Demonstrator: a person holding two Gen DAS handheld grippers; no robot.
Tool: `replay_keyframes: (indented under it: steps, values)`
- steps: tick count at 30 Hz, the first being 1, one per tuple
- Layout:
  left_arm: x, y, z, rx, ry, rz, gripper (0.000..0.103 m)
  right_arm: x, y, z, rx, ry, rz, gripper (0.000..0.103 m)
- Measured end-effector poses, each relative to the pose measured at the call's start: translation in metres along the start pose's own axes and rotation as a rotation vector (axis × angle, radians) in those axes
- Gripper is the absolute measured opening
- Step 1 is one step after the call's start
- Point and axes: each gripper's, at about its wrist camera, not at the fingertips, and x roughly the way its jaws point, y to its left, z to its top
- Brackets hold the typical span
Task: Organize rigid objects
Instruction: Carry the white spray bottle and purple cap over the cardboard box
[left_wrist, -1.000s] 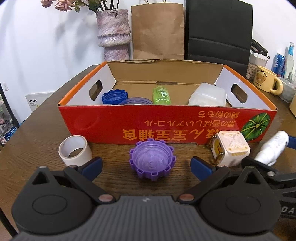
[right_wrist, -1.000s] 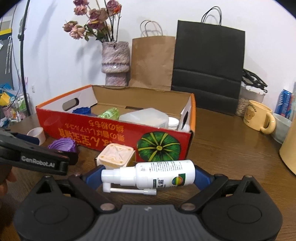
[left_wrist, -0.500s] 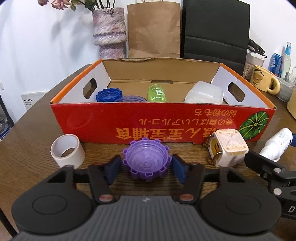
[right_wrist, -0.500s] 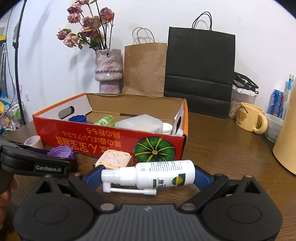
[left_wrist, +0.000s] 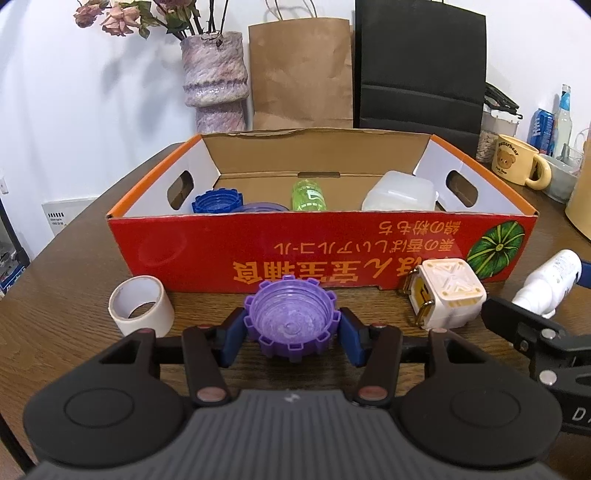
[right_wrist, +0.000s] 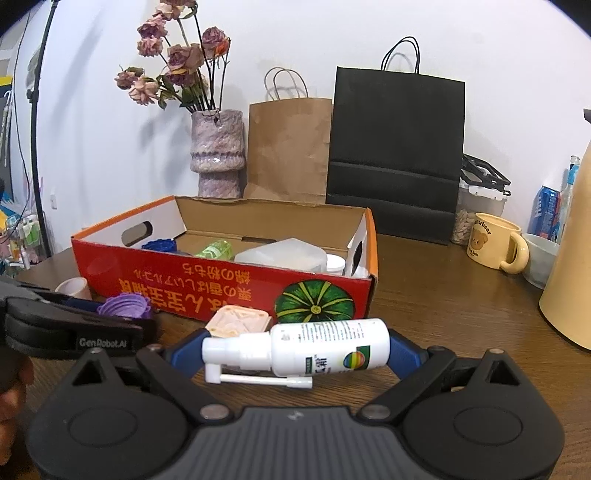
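Note:
My left gripper (left_wrist: 291, 334) is shut on a purple toothed lid (left_wrist: 291, 318) and holds it just above the table, in front of the red cardboard box (left_wrist: 207, 254). My right gripper (right_wrist: 295, 349) is shut on a white spray bottle (right_wrist: 317, 349), held sideways with its nozzle to the left, above the table. The bottle also shows in the left wrist view (left_wrist: 554, 282). A cream cube-shaped box (left_wrist: 445, 293) and a white tape roll (left_wrist: 142, 306) lie on the table before the red box. Inside it are a blue lid (left_wrist: 216, 203), a green bottle (left_wrist: 308, 195) and a clear container (left_wrist: 400, 195).
Behind the box stand a flower vase (right_wrist: 218, 151), a brown paper bag (right_wrist: 288, 147) and a black paper bag (right_wrist: 395, 158). At the right are a yellow bear mug (right_wrist: 495, 245), a bowl (right_wrist: 541, 258) and a tall cream jug (right_wrist: 570, 273).
My left gripper closed around the purple lid and lifted it slightly. My right gripper rose with the spray bottle still in its grip.

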Motion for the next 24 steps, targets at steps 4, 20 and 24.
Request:
replay_keyframes:
  steps: [4,20,24]
  values:
    - [-0.006,0.002,-0.001,-0.003,-0.015,-0.001,0.055,-0.004,0.001,0.000,0.009,-0.014,0.005,0.098]
    - [-0.029,0.017,0.008,-0.025,-0.065,-0.009,0.055,-0.017,0.009,0.011,0.074,-0.072,0.023,0.098]
    - [-0.034,0.022,0.015,-0.032,-0.081,-0.006,0.055,-0.015,0.013,0.017,0.080,-0.079,0.023,0.098]
